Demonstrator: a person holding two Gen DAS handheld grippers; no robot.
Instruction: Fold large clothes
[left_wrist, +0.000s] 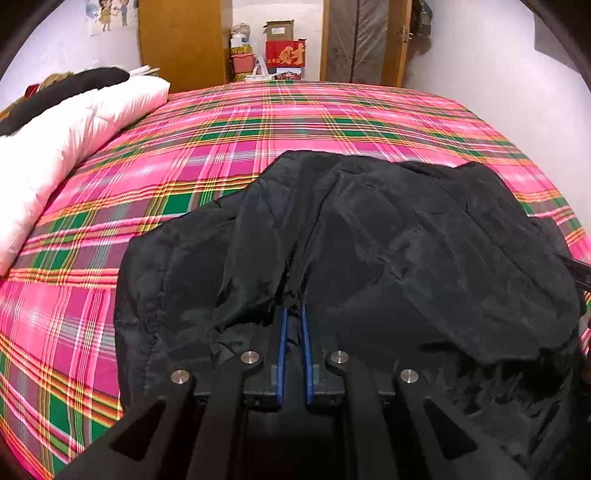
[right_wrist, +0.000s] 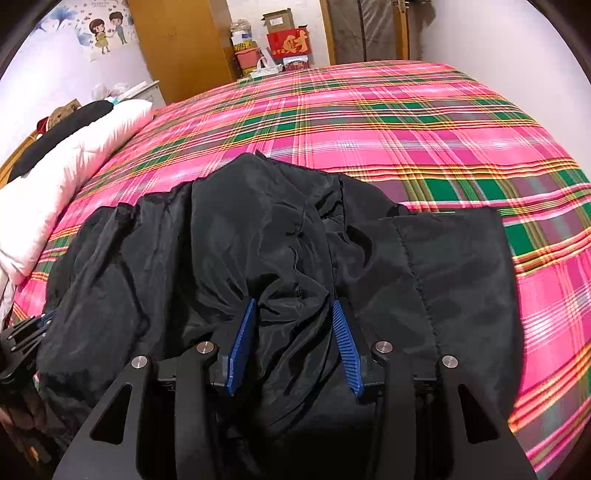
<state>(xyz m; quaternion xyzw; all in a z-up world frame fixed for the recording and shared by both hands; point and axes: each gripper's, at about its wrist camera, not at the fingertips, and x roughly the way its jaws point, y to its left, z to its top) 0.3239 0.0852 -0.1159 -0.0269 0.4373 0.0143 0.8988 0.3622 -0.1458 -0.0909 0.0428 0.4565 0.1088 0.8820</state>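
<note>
Left tool (left_wrist: 293, 314), nearly closed, pinches the black jacket (left_wrist: 369, 240) heaped on the plaid bed (left_wrist: 258, 122); right tool (right_wrist: 293, 308) stands part-open astride a fold, garment stretching crosswise between and ahead of both.

bed (left_wrist: 332, 122): pink-green plaid sheet | on it: crumpled black coat (left_wrist: 388, 240) at near edge | white quilt (left_wrist: 74, 133) along left side, dark garment (left_wrist: 62, 92) lying atop quilt
</note>
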